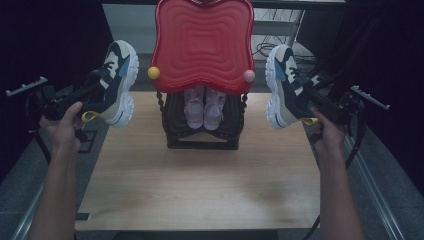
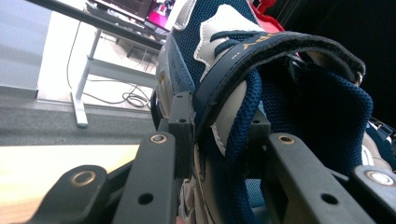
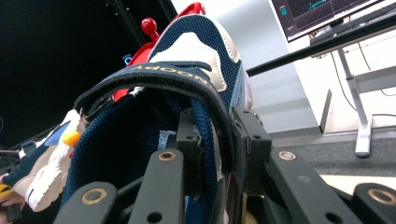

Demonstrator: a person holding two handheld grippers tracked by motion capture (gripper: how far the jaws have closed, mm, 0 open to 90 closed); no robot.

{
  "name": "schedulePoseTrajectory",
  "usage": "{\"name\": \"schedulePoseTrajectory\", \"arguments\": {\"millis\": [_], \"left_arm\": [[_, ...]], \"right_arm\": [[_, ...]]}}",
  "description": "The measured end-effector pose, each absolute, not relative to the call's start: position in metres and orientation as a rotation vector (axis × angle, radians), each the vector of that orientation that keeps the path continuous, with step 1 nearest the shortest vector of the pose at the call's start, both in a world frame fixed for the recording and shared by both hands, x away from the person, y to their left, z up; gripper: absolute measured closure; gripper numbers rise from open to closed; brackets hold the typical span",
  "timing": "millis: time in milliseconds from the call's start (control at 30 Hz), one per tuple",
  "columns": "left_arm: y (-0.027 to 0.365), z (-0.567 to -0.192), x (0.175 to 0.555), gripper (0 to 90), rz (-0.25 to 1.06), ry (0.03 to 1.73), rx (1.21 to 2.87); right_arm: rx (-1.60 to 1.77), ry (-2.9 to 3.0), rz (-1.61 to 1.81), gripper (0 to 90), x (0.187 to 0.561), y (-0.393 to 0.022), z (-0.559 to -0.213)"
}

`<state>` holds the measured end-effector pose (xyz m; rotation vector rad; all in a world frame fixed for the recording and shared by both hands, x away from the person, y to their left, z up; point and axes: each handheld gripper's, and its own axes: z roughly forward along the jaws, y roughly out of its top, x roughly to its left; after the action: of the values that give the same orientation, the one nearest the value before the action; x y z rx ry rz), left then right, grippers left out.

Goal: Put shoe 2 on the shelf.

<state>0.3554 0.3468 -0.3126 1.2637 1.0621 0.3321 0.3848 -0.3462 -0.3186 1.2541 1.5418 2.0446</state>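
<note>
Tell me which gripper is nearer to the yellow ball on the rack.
Left. The left gripper, clamped on a sneaker, is just left of the yellow ball; the right gripper, holding the other sneaker, is across the red top.

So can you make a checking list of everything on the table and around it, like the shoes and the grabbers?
Surface: wooden table, bare in front.
Job's things: left sneaker and right sneaker, both held up off the table.
Clutter: dark rack with red wavy top, small pink shoes inside.
Grippers: left gripper and right gripper each clamp a sneaker's side.
Cables: black cable at right.
Surroundings: monitor, desk legs.
</note>
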Motion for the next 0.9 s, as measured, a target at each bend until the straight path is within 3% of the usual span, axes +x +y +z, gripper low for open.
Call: {"name": "schedulePoseTrajectory", "arguments": {"millis": [900], "left_arm": [[0.314,-0.231,0.385,72.1,0.336,1.009,1.249]], "right_arm": [[1.179,1.495,2.102,73.8,0.399,-0.317,-0.233]]}}
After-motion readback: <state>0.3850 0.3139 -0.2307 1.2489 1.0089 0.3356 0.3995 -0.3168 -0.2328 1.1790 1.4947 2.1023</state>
